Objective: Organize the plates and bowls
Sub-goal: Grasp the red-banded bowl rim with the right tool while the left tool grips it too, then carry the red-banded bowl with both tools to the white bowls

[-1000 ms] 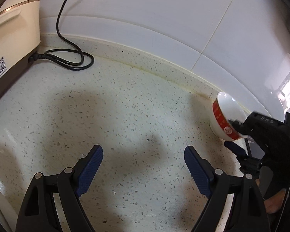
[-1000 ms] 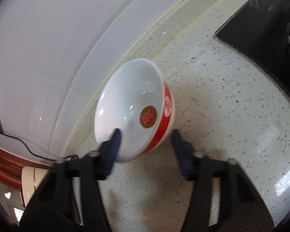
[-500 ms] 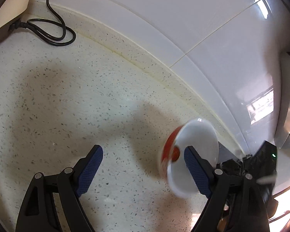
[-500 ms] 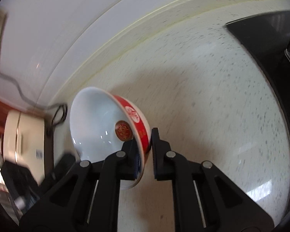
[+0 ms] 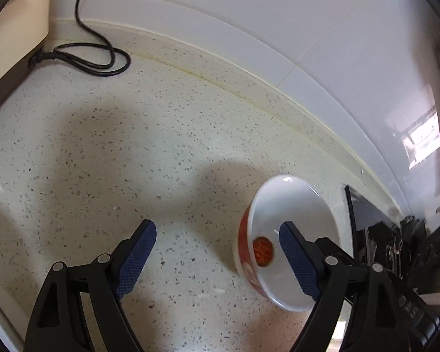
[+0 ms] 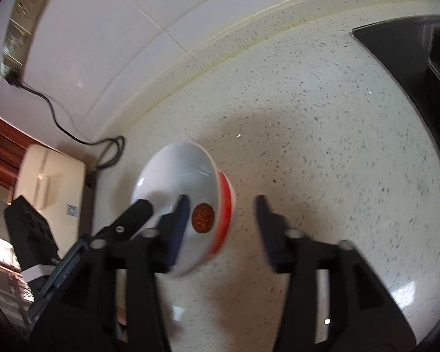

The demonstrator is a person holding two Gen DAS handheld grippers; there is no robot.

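Between our two hand-held grippers, tipped up on its side, is the white bowl [image 5: 290, 234] with the red outer band. Our left hand-held gripper [image 5: 217, 259] has its blue-padded fingers [image 5: 136, 253] spread wide; the right-hand pad lies inside the bowl's white hollow, next to the round red emblem, while the other finger stands apart over bare counter [image 5: 132, 152]. Our right hand-held gripper [image 6: 221, 228] also has its fingers spread, the left-hand one lying in front of the bowl's [image 6: 179, 196] inside and the other clear of the red band. Neither pair is clamped on the bowl, and we cannot tell what the bowl rests on. It sits above the speckled counter [image 6: 322, 152], well short of the back edge. Further off, toward the back edge on our left, a black power cord [image 5: 99, 58] loops on the counter beside a cream appliance [image 5: 11, 38]. On our right a black cooktop [image 6: 407, 52] lies flush in the counter. Beyond stands the white tiled wall [image 5: 249, 17], and a wall socket [image 6: 22, 29] takes the cord's plug.
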